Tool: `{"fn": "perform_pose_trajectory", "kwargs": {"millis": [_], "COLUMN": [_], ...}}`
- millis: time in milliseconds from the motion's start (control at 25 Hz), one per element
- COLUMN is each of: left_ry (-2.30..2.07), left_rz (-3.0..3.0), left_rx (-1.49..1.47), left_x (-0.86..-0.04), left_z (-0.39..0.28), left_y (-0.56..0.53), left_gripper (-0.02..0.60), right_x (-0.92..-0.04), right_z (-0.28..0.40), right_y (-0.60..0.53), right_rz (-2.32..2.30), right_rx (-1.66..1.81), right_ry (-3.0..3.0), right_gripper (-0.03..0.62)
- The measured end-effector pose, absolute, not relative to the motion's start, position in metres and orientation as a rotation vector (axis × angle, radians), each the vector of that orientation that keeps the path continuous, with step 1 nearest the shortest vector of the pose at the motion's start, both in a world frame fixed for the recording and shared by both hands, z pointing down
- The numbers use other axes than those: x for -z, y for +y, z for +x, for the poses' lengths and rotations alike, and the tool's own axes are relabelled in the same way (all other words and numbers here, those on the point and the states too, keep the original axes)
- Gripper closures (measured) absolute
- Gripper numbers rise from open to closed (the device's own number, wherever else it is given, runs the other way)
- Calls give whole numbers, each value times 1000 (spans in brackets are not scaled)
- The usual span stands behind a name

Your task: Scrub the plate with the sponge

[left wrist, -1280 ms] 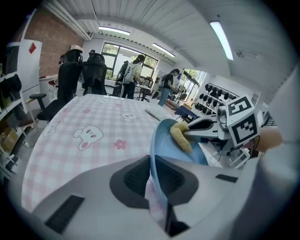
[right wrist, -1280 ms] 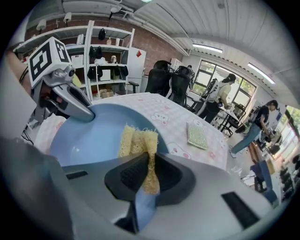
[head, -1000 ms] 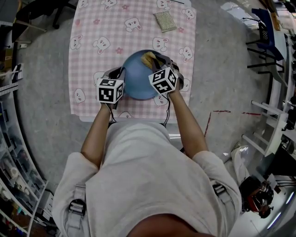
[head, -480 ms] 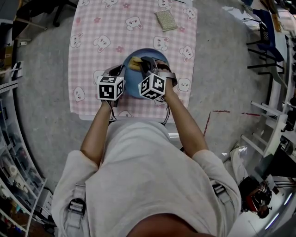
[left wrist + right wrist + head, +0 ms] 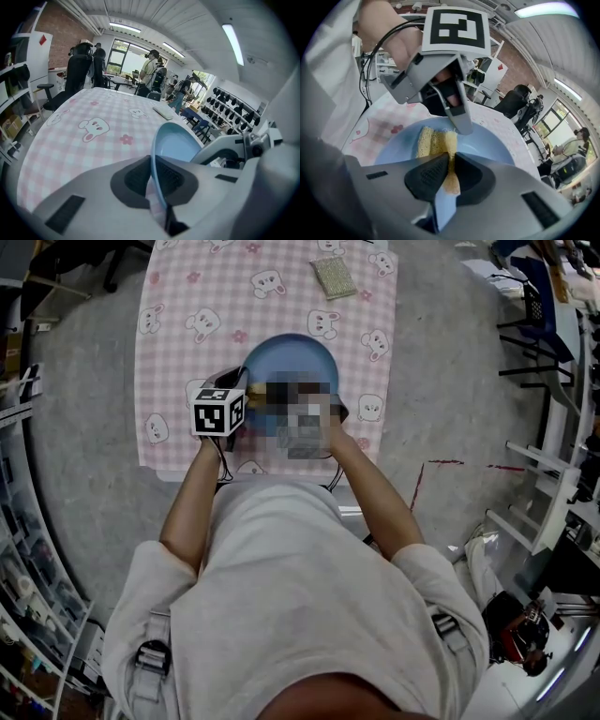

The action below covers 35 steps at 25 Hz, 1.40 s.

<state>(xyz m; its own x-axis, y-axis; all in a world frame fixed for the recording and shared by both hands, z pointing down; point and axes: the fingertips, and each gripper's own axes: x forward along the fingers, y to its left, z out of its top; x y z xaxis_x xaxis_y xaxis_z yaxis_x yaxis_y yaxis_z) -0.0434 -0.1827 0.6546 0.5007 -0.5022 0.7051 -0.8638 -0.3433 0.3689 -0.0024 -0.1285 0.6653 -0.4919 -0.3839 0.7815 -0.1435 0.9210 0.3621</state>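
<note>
A blue plate (image 5: 292, 367) sits on the pink checked cloth (image 5: 187, 296), raised at its near left side. My left gripper (image 5: 234, 390) is shut on the plate's rim (image 5: 153, 164); in the left gripper view the plate stands on edge between the jaws. In the right gripper view my right gripper (image 5: 449, 164) is shut on a yellow sponge (image 5: 433, 141), which is pressed onto the inside of the plate (image 5: 487, 147). The left gripper's fingers (image 5: 459, 119) touch the far rim just beyond the sponge. A mosaic patch hides the right gripper in the head view.
A greenish scouring pad (image 5: 334, 277) lies at the far end of the cloth, also visible as a flat pad (image 5: 164, 111). Grey floor surrounds the table. Shelving (image 5: 19, 549) stands at the left, racks at the right. People and chairs fill the room's back.
My right gripper has dragged the sponge across the plate from its far right side toward the near left. The left gripper has kept its hold on the rim.
</note>
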Motion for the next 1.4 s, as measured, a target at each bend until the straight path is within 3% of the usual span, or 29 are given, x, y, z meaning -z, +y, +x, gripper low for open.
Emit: {"fn": "perform_pose_trajectory", "kwargs": {"millis": [680,1400], "left_ry": [-1108,-1127], "left_rz": [1936,1908], "left_rx": [-578,-604], "left_x": [-669,-682], "left_z": [-53,-64], "left_y": [-175,-164], "left_gripper": [554,548], "right_x": [-693,-700], "right_z": [36,104], "right_y": [-57,-120], "right_rz": [95,391], "right_rx": [351,136], "right_ry": [-2020,-1935], "right_gripper": [549,549]}}
